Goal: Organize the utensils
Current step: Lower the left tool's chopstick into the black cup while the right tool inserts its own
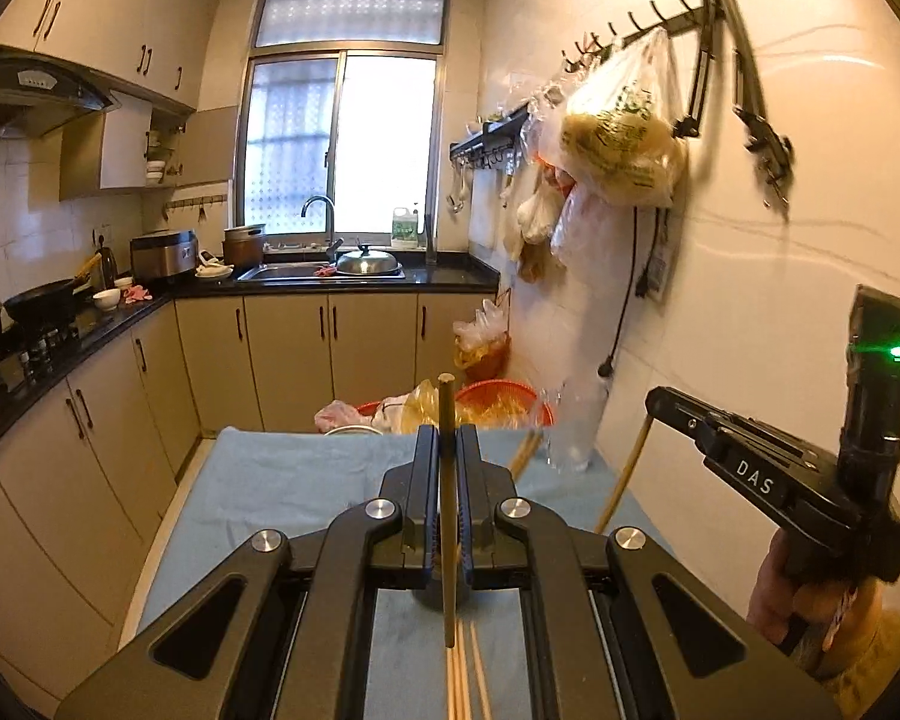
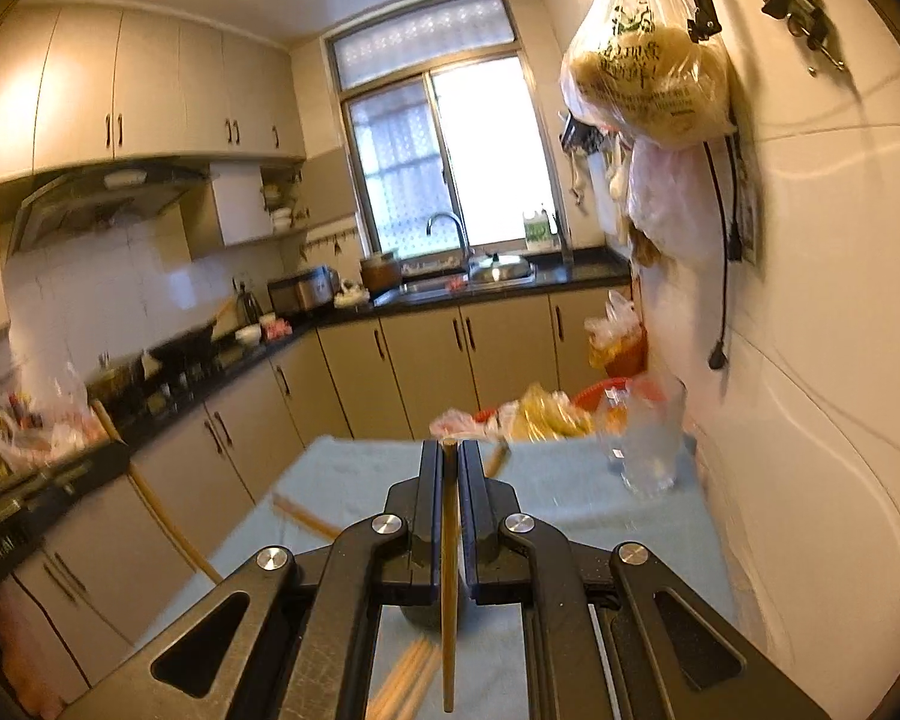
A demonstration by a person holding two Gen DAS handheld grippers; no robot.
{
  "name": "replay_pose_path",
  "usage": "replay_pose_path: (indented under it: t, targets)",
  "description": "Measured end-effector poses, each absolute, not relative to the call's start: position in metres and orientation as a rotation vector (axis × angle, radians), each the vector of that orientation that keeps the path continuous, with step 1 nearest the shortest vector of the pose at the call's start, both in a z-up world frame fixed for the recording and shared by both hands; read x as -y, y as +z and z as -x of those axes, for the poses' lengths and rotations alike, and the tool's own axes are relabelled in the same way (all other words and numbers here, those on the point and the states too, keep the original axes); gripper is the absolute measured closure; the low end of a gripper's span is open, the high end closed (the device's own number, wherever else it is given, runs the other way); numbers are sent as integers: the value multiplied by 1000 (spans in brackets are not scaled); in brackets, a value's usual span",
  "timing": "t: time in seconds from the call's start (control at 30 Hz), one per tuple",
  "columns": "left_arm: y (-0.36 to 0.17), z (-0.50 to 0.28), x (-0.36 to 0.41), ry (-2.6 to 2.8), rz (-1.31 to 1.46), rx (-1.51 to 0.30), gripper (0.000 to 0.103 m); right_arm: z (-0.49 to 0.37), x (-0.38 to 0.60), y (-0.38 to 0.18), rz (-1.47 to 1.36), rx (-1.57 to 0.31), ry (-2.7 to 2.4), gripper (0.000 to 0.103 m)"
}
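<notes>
My left gripper (image 1: 447,441) is shut on a single wooden chopstick (image 1: 447,516) that stands upright between its jaws, above a table with a light blue cloth (image 1: 282,492). My right gripper (image 2: 449,456) is shut on another wooden chopstick (image 2: 449,570), also upright. The right gripper also shows at the right of the left wrist view (image 1: 660,402), its chopstick (image 1: 627,474) hanging down. Several loose chopsticks lie on the cloth below the grippers, in the left wrist view (image 1: 468,678) and, blurred, in the right wrist view (image 2: 408,678). A clear glass (image 2: 651,450) stands at the table's far right.
A red basket (image 1: 510,399) with plastic bags sits behind the table's far edge. The tiled wall (image 1: 780,276) with hanging bags (image 1: 624,138) and a hook rail is close on the right. Kitchen cabinets (image 1: 90,420) and a counter run along the left. More chopsticks (image 2: 303,516) lie mid-table.
</notes>
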State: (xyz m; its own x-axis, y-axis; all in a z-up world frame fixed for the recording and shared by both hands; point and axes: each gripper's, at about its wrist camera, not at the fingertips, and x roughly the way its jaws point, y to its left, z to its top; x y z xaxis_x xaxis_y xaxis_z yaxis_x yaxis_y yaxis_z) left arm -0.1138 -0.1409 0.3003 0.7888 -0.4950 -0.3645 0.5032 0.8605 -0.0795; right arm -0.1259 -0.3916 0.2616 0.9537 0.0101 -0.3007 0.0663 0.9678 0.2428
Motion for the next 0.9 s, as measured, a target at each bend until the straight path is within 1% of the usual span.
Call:
replay_pose_path:
  t: [0.2,0.37,0.47,0.63,0.73,0.77,0.8,0.83,0.87,0.9]
  targets:
    - [306,63,158,-520,41,-402,98,89,394,280,-289,-224,-28,98]
    - [297,26,172,-517,78,-424,98,51,398,273,-309,-211,-48,97]
    - [278,7,184,-513,65,-471,98,34,397,258,-292,-246,-66,97]
    - [242,-16,195,-513,62,-599,98,8,400,220,-300,-366,-49,97]
    - [236,-16,193,-512,73,-613,96,2,405,208,-326,-403,-31,96]
    - [238,-13,193,-511,68,-604,90,0,406,205,-340,-414,-25,96]
    - [239,-10,192,-509,65,-593,79,0,409,203,-347,-420,-23,92]
    - [242,-5,190,-503,63,-577,74,-1,409,202,-352,-426,-24,89]
    - [246,1,188,-498,63,-556,65,2,410,201,-352,-425,-26,78]
    - [249,5,185,-495,62,-539,63,4,411,201,-350,-419,-27,70]
